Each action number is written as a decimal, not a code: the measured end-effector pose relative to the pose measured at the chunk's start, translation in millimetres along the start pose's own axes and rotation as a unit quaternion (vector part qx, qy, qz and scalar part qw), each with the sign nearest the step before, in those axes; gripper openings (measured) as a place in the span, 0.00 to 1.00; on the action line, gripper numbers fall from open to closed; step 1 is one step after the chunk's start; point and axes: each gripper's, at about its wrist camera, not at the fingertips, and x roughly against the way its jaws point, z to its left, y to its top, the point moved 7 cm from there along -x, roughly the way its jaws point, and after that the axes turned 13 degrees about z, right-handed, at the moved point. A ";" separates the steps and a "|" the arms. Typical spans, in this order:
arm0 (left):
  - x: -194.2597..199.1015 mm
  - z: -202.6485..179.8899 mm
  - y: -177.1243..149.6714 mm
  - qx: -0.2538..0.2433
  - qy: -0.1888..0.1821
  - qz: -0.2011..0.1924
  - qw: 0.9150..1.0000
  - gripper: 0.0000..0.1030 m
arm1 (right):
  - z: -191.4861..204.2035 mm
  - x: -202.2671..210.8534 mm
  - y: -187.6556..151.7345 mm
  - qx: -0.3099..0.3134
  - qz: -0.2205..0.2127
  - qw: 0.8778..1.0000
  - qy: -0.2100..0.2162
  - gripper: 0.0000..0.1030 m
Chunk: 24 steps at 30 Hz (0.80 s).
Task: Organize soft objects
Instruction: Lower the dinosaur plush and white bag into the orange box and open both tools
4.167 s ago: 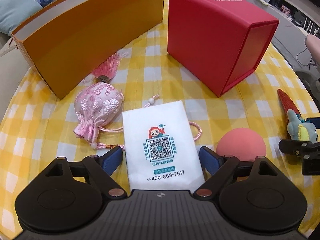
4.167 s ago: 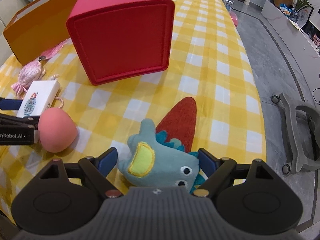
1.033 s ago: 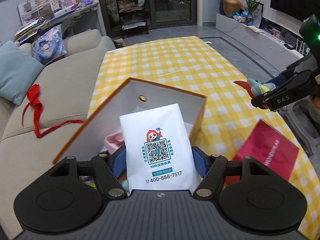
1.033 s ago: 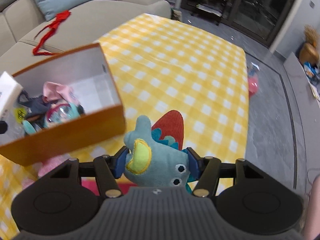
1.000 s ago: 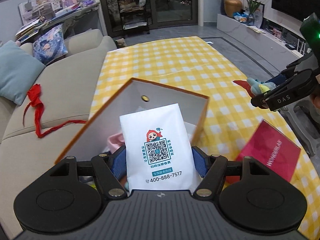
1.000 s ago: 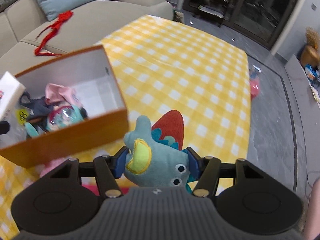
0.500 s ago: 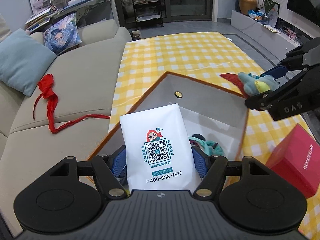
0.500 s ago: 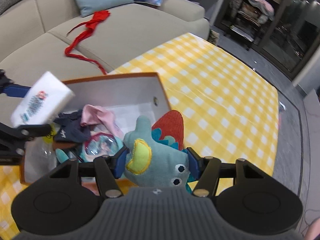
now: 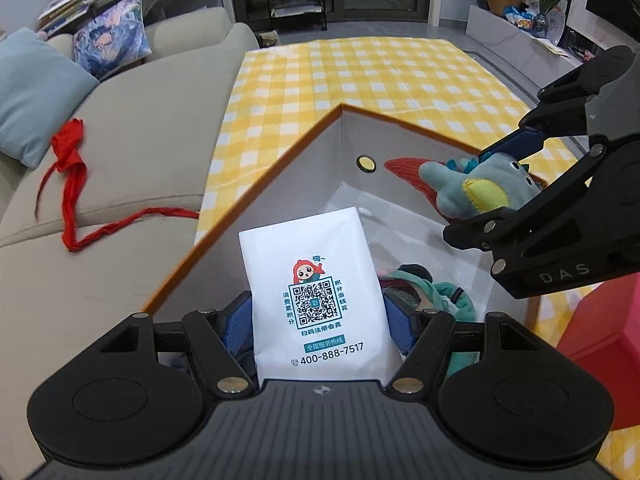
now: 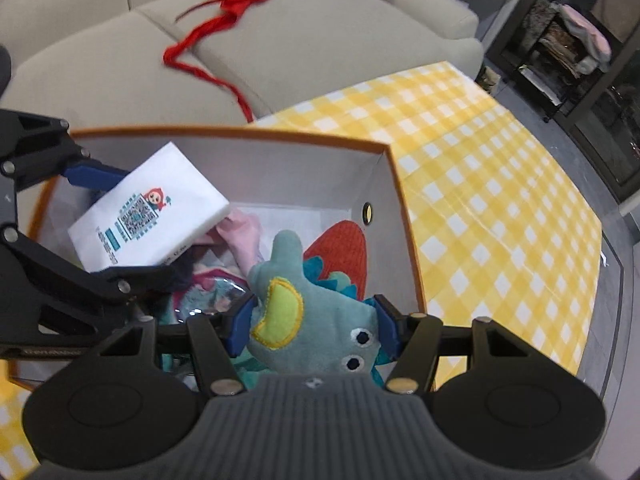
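Two grips: both loads over the orange cardboard box (image 10: 404, 216), for dropping in.
Left gripper (image 9: 318, 318): pinches white QR-printed pouch (image 9: 314, 300), 10 o'clock.
Right gripper (image 10: 310, 322): pinches teal plush dinosaur (image 10: 316, 320), 3 o'clock.

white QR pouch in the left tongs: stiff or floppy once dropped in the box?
The white pouch probably flexes only a little: it stands flat and unbowed between the left tongs. Likely light. Its thick edge in the right wrist view suggests padding, so it should land softly in the orange box.
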 end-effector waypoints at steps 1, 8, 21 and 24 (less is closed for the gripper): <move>-5.1 0.5 0.7 0.002 -0.002 0.002 1.000 0.76 | -1.0 -6.0 1.3 0.004 0.004 1.000 0.001 0.59; -30.7 0.4 3.5 0.008 -0.003 0.023 1.000 0.76 | -2.2 -34.8 8.6 0.034 0.012 0.999 0.004 0.60; -61.6 -14.2 16.4 -0.004 0.009 0.057 0.998 0.77 | -8.8 -70.4 3.6 0.061 0.043 0.997 -0.005 0.63; -67.5 -19.0 16.3 -0.011 0.013 0.066 0.998 0.78 | -6.6 -73.0 4.3 0.073 0.044 0.996 -0.021 0.64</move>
